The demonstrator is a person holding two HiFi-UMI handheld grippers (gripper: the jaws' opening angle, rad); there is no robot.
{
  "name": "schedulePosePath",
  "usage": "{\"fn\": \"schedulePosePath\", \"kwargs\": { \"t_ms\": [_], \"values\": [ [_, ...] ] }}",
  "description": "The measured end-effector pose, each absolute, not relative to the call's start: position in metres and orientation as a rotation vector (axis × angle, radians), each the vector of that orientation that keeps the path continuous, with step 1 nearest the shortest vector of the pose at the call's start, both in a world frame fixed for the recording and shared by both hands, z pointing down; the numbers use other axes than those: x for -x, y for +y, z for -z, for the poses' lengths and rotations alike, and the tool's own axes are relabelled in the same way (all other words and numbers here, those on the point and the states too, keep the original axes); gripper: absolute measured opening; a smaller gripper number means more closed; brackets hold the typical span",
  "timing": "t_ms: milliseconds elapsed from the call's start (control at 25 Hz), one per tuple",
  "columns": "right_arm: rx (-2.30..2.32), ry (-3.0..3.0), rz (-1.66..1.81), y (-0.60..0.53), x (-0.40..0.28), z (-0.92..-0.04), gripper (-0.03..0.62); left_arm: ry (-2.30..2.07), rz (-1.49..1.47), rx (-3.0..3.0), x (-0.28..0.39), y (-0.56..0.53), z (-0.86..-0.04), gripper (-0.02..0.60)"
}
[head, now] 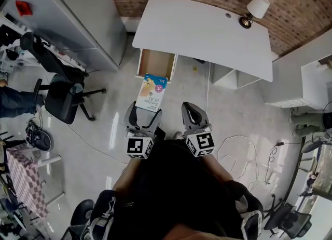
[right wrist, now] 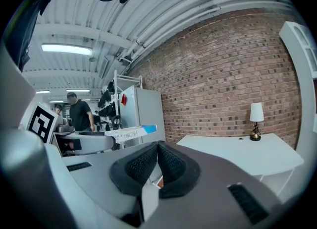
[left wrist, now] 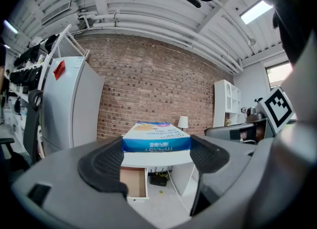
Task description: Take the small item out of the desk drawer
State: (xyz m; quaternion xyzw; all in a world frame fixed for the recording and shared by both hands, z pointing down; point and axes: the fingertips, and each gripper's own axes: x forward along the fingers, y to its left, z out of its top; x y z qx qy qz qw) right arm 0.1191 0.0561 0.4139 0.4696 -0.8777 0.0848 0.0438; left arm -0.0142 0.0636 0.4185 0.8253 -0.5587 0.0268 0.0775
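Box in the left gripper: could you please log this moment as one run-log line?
left gripper: shut on box | right gripper: shut, empty | drawer: open

Two tools: the left tool [head: 145, 113] and the right tool [head: 192, 108]. One box [head: 151, 91], one surface [head: 207, 31], one open drawer [head: 155, 63], one lamp [head: 254, 10], one grey cabinet [head: 67, 15].

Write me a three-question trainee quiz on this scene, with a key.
1. True or false: the drawer under the desk is open.
2. Fill in: the right tongs are ___ and empty.
3. The box is: A in the drawer; B between the left tongs; C on the desk.
Key: 1 true; 2 shut; 3 B.
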Motion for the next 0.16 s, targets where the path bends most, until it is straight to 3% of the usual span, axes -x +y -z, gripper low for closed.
{"fn": "schedulePosePath", "kwargs": {
  "t_ms": [160],
  "values": [
    [-1.434,-2.684,-0.254,0.0547,-0.1195,-0.4144,0.026,-1.672,-0.078,-2.472,0.013,0.0628,-0.4194,0.412]
  ]
}}
